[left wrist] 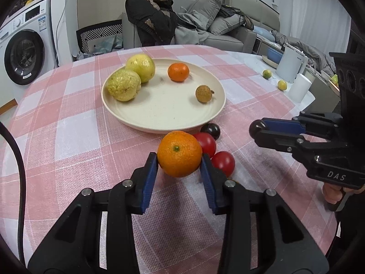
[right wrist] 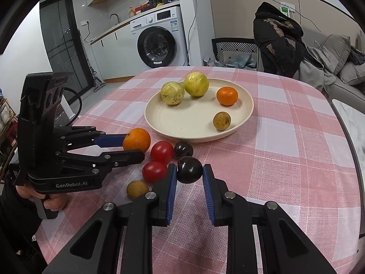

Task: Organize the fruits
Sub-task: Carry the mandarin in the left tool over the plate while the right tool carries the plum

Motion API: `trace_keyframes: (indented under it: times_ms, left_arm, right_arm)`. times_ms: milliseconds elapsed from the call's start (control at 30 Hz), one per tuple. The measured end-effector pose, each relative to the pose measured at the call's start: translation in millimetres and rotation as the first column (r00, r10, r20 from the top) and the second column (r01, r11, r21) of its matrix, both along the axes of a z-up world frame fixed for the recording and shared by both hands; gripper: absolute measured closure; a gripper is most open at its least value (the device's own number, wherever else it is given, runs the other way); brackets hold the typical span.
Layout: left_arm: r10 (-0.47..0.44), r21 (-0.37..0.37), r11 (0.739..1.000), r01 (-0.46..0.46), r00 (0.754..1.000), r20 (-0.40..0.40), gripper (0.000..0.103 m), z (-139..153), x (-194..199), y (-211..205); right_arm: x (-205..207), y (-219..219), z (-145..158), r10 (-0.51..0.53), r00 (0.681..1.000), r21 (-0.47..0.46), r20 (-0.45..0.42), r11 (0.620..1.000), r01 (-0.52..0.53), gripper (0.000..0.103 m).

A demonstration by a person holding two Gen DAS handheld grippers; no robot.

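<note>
A cream plate (left wrist: 127,118) sits in the upper middle of the left wrist view on the pink checked tablecloth (left wrist: 57,137). Left to right it holds two yellow-green fruits (left wrist: 124,85), touching each other, one small orange (left wrist: 178,72) and one brown longan (left wrist: 203,93): four pieces in all.

In the right wrist view the loose fruit lies in the centre, below the plate's near rim. From left to right: one orange (right wrist: 136,140), one brown longan on the cloth (right wrist: 137,189), two red tomatoes (right wrist: 162,152) and two dark round fruits, one just below the rim (right wrist: 183,148) and one nearer (right wrist: 189,169).

The left gripper (left wrist: 179,159) is clenched on the orange, both blue pads (left wrist: 149,178) pressing its sides, at lower centre of its own view. The right gripper (right wrist: 189,175) grasps the nearer dark fruit between its blue pads (right wrist: 171,189).

Two small yellow-green citrus (left wrist: 282,85) lie at the right edge of the left wrist view.
</note>
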State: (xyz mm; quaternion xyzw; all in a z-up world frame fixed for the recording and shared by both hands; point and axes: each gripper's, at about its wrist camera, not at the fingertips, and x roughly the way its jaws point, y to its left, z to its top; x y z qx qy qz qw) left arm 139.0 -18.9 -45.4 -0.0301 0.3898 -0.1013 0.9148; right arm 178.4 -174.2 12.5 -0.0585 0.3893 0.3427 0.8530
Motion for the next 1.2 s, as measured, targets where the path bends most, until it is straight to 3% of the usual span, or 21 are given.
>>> trace_keyframes:
  times_ms: [567, 1200]
  left_arm:
    - [0.084, -0.020, 0.996, -0.082, 0.986, 0.141, 0.068, 36, -7, 21]
    - [0.155, -0.050, 0.988, -0.148, 0.966, 0.205, 0.068, 49, 26, 42]
  right_arm:
    - [10, -13, 23, -0.071, 0.995, 0.083, 0.066, 0.994, 0.065, 0.079]
    - [47, -14, 41, -0.194, 0.976, 0.151, 0.095, 0.972, 0.179, 0.079]
